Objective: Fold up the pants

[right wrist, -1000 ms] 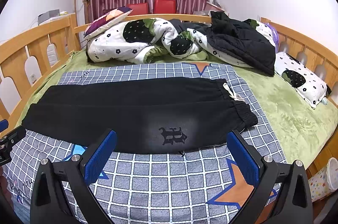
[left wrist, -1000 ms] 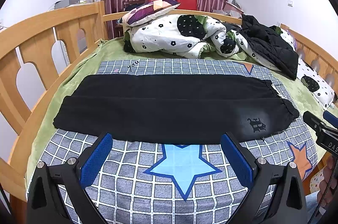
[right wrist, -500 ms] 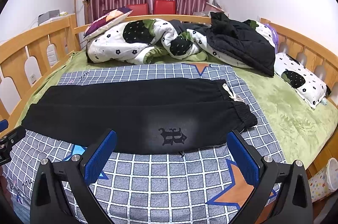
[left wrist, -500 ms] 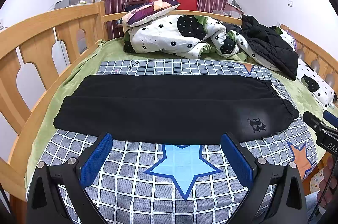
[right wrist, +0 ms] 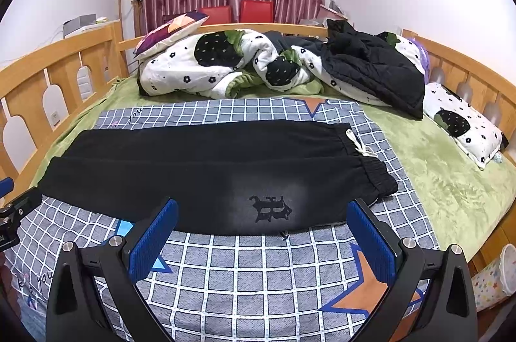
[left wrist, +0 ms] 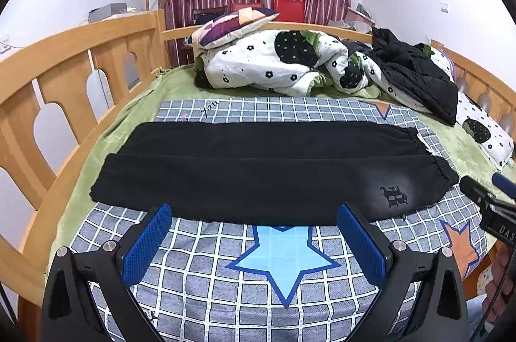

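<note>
Black pants (left wrist: 264, 171) lie flat across the checked blanket (left wrist: 258, 277), folded lengthwise with one leg over the other, cuffs at the left, elastic waist at the right. They also show in the right wrist view (right wrist: 206, 174), with a black logo (right wrist: 271, 208) near the front edge and a white drawstring (right wrist: 361, 145) at the waist. My left gripper (left wrist: 254, 240) is open and empty, just in front of the pants' near edge. My right gripper (right wrist: 262, 240) is open and empty, just in front of the logo.
A bundled white flowered quilt (left wrist: 274, 67), a patterned pillow (left wrist: 235, 25) and a black jacket (left wrist: 416, 77) lie at the back of the bed. Wooden rails (left wrist: 64, 67) run along the left and right sides. A strawberry pillow (right wrist: 461, 119) lies at the right.
</note>
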A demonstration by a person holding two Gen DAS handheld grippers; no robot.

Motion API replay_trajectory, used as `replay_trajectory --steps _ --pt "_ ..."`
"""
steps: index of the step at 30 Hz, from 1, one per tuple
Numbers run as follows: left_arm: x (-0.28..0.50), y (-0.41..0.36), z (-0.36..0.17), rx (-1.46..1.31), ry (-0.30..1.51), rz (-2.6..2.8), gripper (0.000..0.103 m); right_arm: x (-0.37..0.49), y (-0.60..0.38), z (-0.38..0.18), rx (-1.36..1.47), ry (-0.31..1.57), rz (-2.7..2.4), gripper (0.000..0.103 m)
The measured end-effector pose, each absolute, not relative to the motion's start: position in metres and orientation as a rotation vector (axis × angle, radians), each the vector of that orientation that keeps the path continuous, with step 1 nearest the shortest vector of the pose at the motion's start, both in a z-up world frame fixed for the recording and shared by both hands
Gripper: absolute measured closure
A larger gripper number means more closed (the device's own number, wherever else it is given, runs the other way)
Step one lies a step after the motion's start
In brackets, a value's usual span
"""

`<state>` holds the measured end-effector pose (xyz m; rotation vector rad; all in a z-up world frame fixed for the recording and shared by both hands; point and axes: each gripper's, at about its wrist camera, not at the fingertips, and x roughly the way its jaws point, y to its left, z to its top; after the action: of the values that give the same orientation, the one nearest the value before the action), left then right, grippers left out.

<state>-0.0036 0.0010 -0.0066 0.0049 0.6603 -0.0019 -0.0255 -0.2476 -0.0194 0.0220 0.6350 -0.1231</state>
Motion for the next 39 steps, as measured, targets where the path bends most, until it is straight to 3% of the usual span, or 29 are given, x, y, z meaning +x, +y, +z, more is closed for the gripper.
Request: replay_trajectory --steps 13,18,22,29,34,39 --pt "-0.025 0.057 0.07 -0.041 0.57 0.029 0.0 -0.056 -0.265 0.035 0.122 0.557 -0.044 0.004" --pt "-0.004 0.107 0.071 -0.161 0.568 0.032 0.0 -0.031 -0.294 0.059 0.16 0.567 -0.01 0.004" --pt "0.024 0.146 0.031 -0.212 0.616 0.063 0.0 0.003 -0.322 0.038 0.18 0.612 -0.021 0.011" --pt "0.07 0.202 -0.094 -0.35 0.806 0.098 0.003 0.05 -0.36 -0.077 0.218 0.763 -0.054 0.039" --pt "0.097 0.234 -0.181 -0.513 0.936 0.111 0.015 0.065 -0.387 -0.167 0.317 0.87 -0.072 0.04" --pt "0.123 0.247 -0.218 -0.635 0.927 0.107 0.016 0.076 -0.408 -0.204 0.452 0.845 -0.074 0.04"
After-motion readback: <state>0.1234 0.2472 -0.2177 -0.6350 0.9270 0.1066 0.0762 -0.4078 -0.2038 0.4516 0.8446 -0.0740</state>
